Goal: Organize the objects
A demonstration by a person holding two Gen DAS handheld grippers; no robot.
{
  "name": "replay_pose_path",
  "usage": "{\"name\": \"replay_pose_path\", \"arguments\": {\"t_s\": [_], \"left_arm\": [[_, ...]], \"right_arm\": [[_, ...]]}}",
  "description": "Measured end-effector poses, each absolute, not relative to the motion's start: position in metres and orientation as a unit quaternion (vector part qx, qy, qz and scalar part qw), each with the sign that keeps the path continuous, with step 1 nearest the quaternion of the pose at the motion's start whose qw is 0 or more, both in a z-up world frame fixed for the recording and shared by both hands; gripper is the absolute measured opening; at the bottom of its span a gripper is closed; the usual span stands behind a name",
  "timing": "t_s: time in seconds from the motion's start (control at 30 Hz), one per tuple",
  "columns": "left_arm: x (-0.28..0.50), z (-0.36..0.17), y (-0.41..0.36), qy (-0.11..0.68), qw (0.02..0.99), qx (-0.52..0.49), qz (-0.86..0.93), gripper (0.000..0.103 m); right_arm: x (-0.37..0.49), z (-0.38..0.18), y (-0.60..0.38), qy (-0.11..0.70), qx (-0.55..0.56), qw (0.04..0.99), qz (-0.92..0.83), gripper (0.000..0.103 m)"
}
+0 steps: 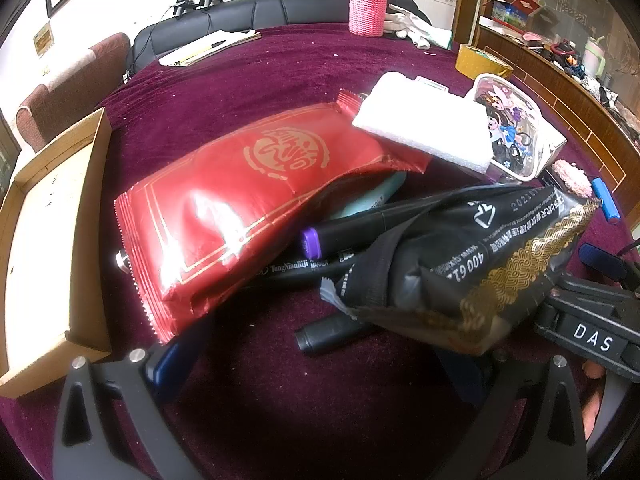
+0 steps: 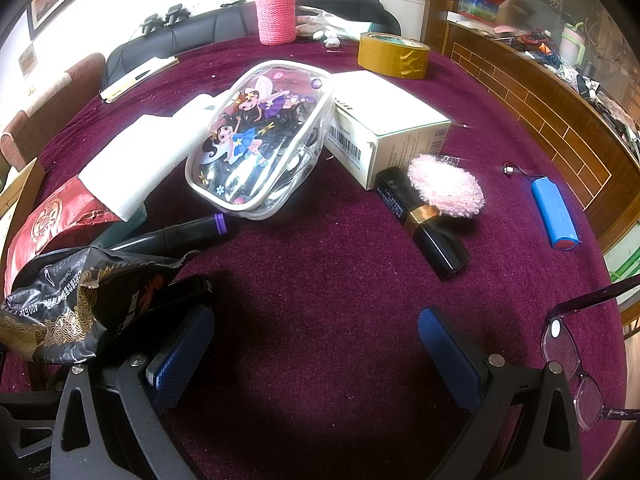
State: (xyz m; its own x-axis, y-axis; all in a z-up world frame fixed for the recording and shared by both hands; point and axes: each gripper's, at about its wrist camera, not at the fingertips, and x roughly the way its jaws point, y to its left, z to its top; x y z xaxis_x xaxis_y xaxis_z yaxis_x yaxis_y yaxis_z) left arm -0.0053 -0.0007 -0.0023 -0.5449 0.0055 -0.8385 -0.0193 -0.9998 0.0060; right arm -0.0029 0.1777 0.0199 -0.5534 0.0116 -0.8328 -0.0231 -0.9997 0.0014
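A red snack packet lies tilted over several black markers on the maroon tablecloth. A black and gold packet lies to its right. My left gripper is open just in front of this pile; its left pad sits under the red packet's corner. In the right wrist view my right gripper is open over bare cloth, with the black packet against the outside of its left finger. Ahead lie a cartoon pouch, a white box, a black lipstick tube and a pink puff.
An open cardboard box stands at the left. A white foam block leans on the pile. A blue battery, glasses, a tape roll and a pink knitted bottle sit further out. A wooden wall curves along the right.
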Motion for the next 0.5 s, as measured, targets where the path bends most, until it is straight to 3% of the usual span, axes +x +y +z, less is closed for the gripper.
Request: {"name": "replay_pose_path", "arguments": {"t_s": [0.17,0.3,0.5], "left_arm": [[0.025,0.009,-0.028,-0.035,0.052,-0.481,0.874,0.103],[0.062,0.019,-0.039,-0.020,0.075,-0.456,0.886,0.103],[0.092,0.033,-0.061,-0.043,0.109,-0.406,0.906,0.103]], "right_arm": [[-0.003,0.020,0.178,0.006,-0.472,0.009,0.881,0.103],[-0.007,0.018,0.179,0.001,-0.472,-0.002,0.881,0.103],[0.027,0.035,0.178,-0.025,-0.496,-0.084,0.864,0.103]]}}
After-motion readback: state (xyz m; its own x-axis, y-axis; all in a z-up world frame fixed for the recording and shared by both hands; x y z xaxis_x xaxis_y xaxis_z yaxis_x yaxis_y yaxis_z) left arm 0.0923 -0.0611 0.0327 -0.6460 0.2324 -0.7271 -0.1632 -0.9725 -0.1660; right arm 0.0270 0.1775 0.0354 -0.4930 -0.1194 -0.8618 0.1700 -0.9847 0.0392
